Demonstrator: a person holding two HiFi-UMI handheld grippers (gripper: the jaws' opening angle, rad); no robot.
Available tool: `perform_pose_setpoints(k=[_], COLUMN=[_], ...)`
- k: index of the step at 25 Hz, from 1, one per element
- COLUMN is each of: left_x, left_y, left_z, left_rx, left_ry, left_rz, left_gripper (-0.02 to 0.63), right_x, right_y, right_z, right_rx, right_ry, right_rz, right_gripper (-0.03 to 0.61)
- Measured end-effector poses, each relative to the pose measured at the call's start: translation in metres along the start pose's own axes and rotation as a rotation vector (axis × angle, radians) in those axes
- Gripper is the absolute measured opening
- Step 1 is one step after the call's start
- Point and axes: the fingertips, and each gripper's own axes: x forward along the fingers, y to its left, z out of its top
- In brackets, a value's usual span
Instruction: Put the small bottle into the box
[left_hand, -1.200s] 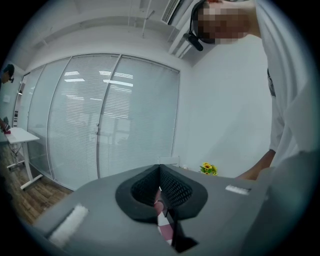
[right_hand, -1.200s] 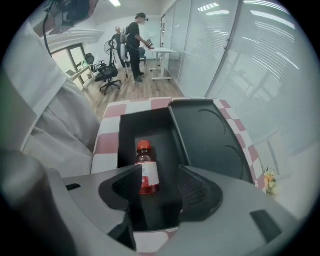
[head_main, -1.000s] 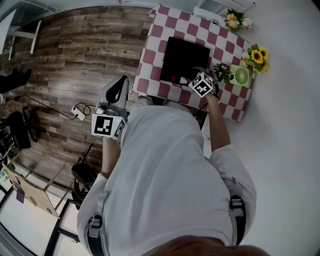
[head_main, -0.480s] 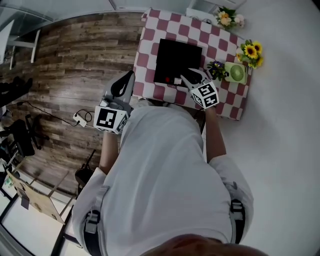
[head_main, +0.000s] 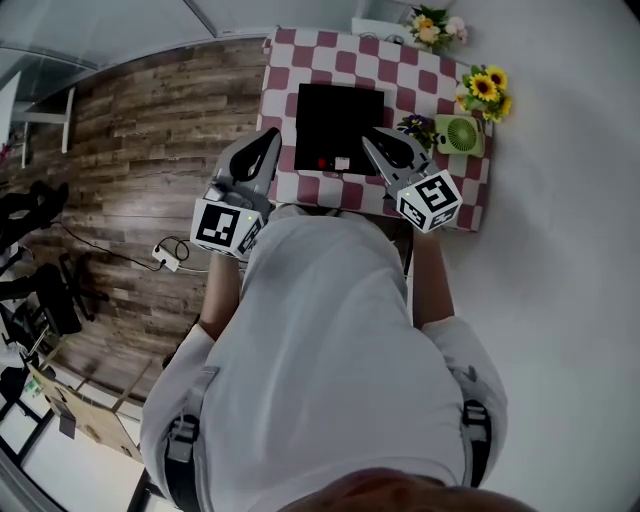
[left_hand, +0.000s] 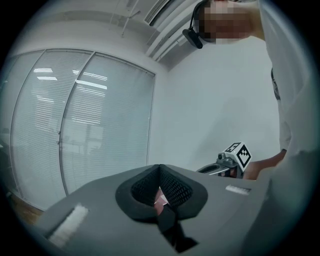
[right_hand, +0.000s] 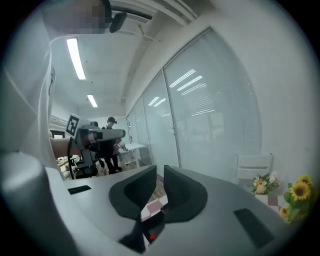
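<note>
Wood-plank floor (head_main: 150, 120); soft red-and-white checked cloth (head_main: 400, 70) drapes the counter (head_main: 283, 180) at frame top. Matte black square box (head_main: 338, 120) sits centre. A tiny red-and-white item at its near edge, likely the small bottle (head_main: 332, 163), seems to be inside. Your left tongs (left_hand: 159, 169) are closed and empty; your right tongs (right_hand: 160, 172) are closing on nothing. Risk: dip lower and you snag the cloth, dragging the box.
</note>
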Motion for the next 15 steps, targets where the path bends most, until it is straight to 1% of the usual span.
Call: perform_pose_setpoints(k=[2,4,9,13,15], left_x=[0.007,0.013,0.023,0.031,0.034], left_y=[-0.005,-0.013,-0.033,-0.045,-0.053], left_z=[0.009,0.017,0.027,0.030,0.034], left_rx=[0.008,0.012,0.014,0.027,0.034], left_ry=[-0.020,-0.039,-0.068,-0.079,-0.086], left_rz=[-0.011,-0.020,-0.027,0.001,0.017], left_gripper=[0.002,0.002,0.002,0.002,0.002], right_x=[-0.011,-0.022,-0.049,-0.069,-0.079], right_y=[0.003,0.007,0.012,0.010,0.006], right_z=[0.020,0.040,0.084,0.113,0.123], right_rx=[-0.012,-0.028,-0.096,-0.194,-0.237], right_ry=[-0.054,-0.104,-0.216,-0.316,-0.340], right_rz=[-0.003,-0.001,-0.006,-0.031,-0.058], right_gripper=[0.020,0.003,0.003,0.002,0.001])
